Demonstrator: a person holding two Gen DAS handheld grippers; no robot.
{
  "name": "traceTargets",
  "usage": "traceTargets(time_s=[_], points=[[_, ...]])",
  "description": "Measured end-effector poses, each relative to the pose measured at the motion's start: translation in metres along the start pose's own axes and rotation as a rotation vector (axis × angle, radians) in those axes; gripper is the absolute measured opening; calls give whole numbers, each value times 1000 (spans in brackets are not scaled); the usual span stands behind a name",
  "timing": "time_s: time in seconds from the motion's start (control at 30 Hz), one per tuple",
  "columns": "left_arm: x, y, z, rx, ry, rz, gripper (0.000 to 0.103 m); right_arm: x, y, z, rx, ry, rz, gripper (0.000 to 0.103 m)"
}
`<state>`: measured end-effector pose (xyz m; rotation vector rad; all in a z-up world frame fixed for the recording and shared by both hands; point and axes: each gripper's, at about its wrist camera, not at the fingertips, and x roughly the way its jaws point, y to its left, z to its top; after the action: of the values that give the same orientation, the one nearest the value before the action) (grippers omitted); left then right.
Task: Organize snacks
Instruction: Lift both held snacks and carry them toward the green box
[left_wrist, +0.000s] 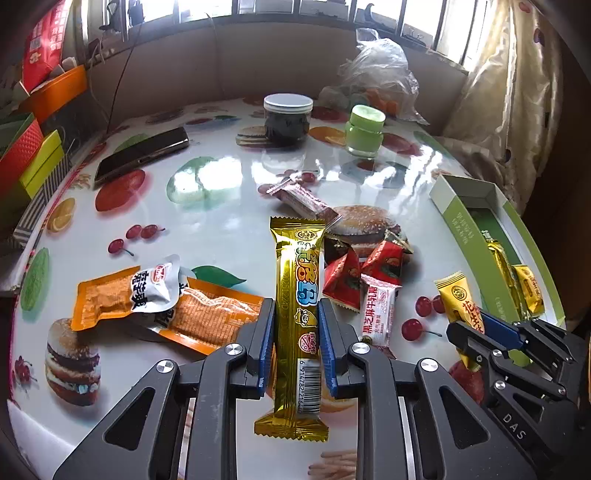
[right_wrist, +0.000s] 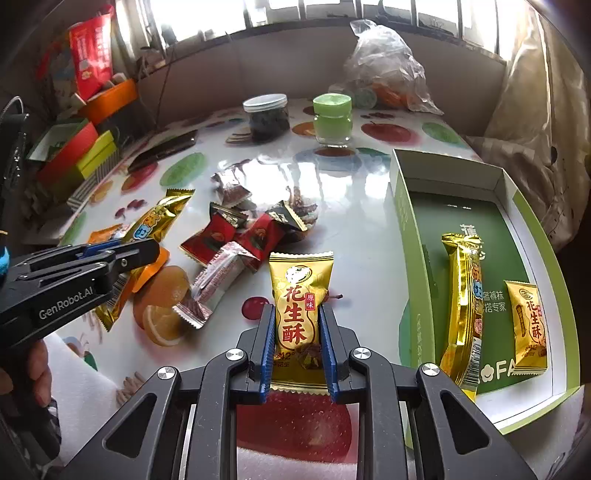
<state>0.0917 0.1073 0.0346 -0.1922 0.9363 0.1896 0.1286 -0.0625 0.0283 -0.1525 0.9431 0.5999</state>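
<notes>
Jaws of both grippers clamped, each on one gold snack.

Left gripper (left_wrist: 296, 328) pinching a long gold-foil wafer bar (left_wrist: 297, 314) across its width, long axis running straight ahead, lifted over the glossy fruit-print table (left_wrist: 221, 206); right gripper (right_wrist: 297, 341) squeezing a short gold peanut-crisp packet (right_wrist: 300, 314), likewise endwise. Open green-and-white cardboard box (right_wrist: 406, 236) lying to the right of both, nearer the right hand. Inside already: one long bar, one short packet. Still loose on the table: two red candies, among other wrappers.
</notes>
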Motion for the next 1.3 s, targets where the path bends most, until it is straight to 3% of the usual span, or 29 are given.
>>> traceTargets(time_s=[0.6,1.3], points=[[-24,-11,7,6,-45,-54,24,-28,-7,2,25,-64,-1,22],[-27,-63,24,81,-50,-138,24,-62,-55,2,118,-115,-88,21]])
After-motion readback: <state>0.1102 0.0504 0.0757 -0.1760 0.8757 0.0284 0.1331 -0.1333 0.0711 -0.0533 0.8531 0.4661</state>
